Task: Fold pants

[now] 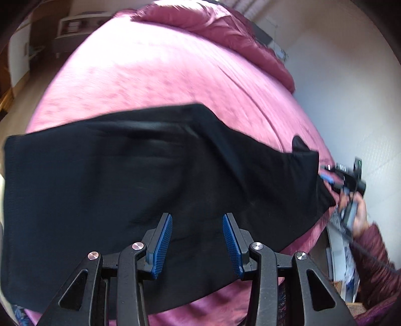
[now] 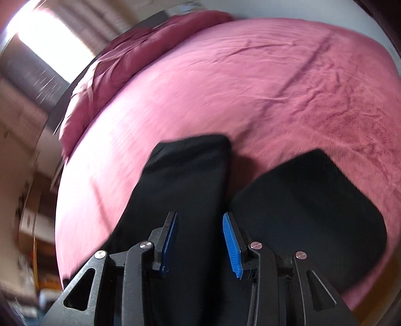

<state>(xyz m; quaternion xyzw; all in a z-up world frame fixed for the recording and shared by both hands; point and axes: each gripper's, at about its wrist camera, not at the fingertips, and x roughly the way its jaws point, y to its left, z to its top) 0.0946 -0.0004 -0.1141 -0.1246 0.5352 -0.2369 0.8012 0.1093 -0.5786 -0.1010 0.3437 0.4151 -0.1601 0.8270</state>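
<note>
Black pants (image 1: pixel 125 175) lie on the pink bed (image 1: pixel 155 72), spread from left to right across the left wrist view. My left gripper (image 1: pixel 197 220) is open just above the dark cloth, nothing between its blue pads. The right gripper shows at the far right of that view (image 1: pixel 335 175), at the pants' right end. In the right wrist view the pants (image 2: pixel 185 180) appear as two black parts, a narrow leg in the middle and a wider part (image 2: pixel 313 200) on the right. My right gripper (image 2: pixel 199 220) is open over the cloth between them.
A darker pink duvet (image 1: pixel 200 22) is bunched at the far end of the bed, also in the right wrist view (image 2: pixel 120 57). A white wall (image 1: pixel 338 87) runs along the bed's right side. Furniture (image 1: pixel 72 25) stands across the room.
</note>
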